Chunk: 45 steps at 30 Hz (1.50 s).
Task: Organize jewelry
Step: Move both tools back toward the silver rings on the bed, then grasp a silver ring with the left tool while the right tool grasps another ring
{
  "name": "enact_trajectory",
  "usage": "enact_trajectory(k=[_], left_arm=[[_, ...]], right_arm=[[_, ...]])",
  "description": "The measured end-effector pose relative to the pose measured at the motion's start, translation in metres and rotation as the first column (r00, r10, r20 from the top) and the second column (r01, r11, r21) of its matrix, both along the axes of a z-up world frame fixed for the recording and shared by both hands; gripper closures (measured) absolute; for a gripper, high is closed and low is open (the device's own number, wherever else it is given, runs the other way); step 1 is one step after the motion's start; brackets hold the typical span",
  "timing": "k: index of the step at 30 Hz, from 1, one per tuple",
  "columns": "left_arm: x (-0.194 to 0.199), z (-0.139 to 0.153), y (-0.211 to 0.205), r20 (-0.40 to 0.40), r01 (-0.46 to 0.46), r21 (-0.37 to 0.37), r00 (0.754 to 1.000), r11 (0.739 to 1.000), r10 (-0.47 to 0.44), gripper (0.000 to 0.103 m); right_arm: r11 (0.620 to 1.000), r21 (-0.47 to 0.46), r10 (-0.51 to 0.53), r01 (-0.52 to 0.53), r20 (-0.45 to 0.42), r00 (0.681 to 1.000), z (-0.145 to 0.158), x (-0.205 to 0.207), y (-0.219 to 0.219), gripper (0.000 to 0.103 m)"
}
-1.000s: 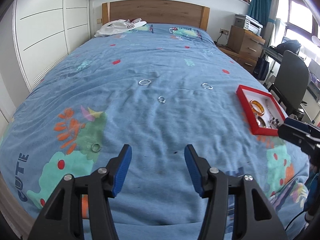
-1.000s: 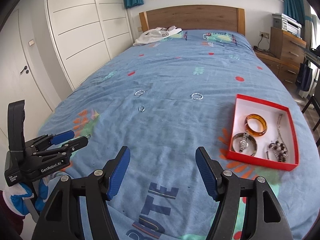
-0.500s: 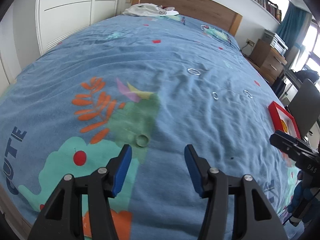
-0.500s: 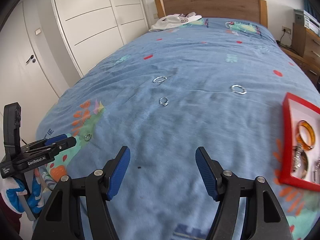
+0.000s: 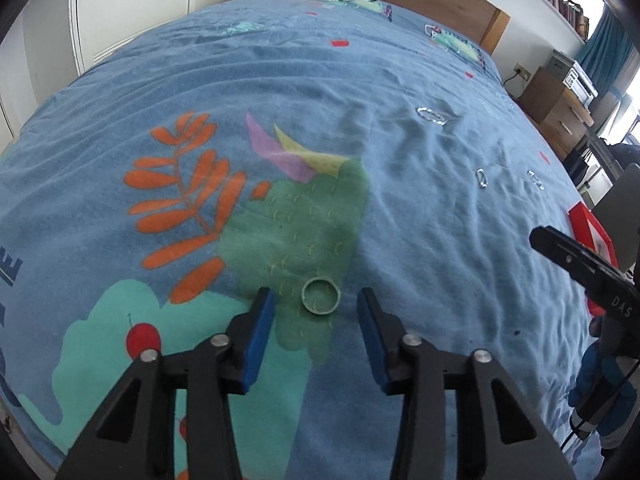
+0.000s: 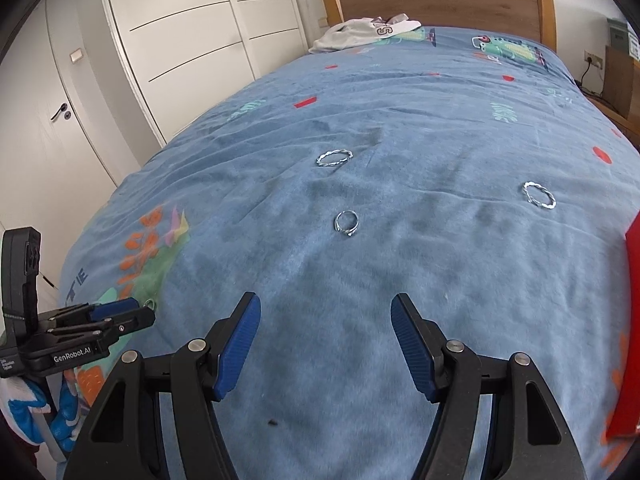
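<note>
L wrist view only: pale band ring (image 5: 321,296) flat on bedspread (image 5: 400,208), between left gripper (image 5: 316,306) pads, untouched; jaws just been closing, halfway in. R view: right gripper (image 6: 325,314) wide, empty, w/ bare blanket ahead; thin ring (image 6: 346,223) beyond; red box (image 6: 632,320) at right edge.

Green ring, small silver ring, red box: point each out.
green ring (image 5: 321,296): left wrist view, near rim of the band.
small silver ring (image 6: 346,223): right wrist view, the band.
red box (image 5: 591,225): left wrist view, red wall.
</note>
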<state>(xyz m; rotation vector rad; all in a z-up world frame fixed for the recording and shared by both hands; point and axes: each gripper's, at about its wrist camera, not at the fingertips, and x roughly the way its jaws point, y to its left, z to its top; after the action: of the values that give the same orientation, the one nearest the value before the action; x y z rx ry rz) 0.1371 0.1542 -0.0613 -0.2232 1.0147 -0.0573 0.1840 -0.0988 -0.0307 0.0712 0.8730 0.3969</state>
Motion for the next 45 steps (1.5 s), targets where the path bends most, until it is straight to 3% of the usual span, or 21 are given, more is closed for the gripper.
enact_trajectory(k=[9,21,26,32,45], left_arm=[[0.009,-0.009,-0.009,-0.027,0.027,0.024,0.999,0.999,-0.026,0.084],[0.008,-0.008,-0.008,-0.007,0.021,0.017,1.000,1.000,-0.021,0.084],[0.007,-0.006,-0.009,0.003,0.020,0.017,1.000,1.000,-0.020,0.084],[0.006,-0.004,-0.011,0.010,0.024,0.028,1.000,0.999,-0.024,0.084],[-0.003,0.013,-0.023,0.062,0.051,0.040,0.997,0.998,-0.054,0.084]], right_arm=[[1.000,0.015,-0.018,0.018,-0.007,1.000,-0.014,0.032,0.005,0.036],[0.999,0.028,-0.037,0.037,-0.021,0.999,-0.026,0.065,0.011,0.037],[0.997,0.046,-0.054,0.056,-0.033,0.998,-0.029,0.077,0.010,0.049],[0.998,0.043,-0.038,0.041,-0.061,0.997,-0.038,0.084,0.012,0.082],[0.999,0.034,0.008,-0.007,-0.022,1.000,-0.017,0.056,0.011,0.084]])
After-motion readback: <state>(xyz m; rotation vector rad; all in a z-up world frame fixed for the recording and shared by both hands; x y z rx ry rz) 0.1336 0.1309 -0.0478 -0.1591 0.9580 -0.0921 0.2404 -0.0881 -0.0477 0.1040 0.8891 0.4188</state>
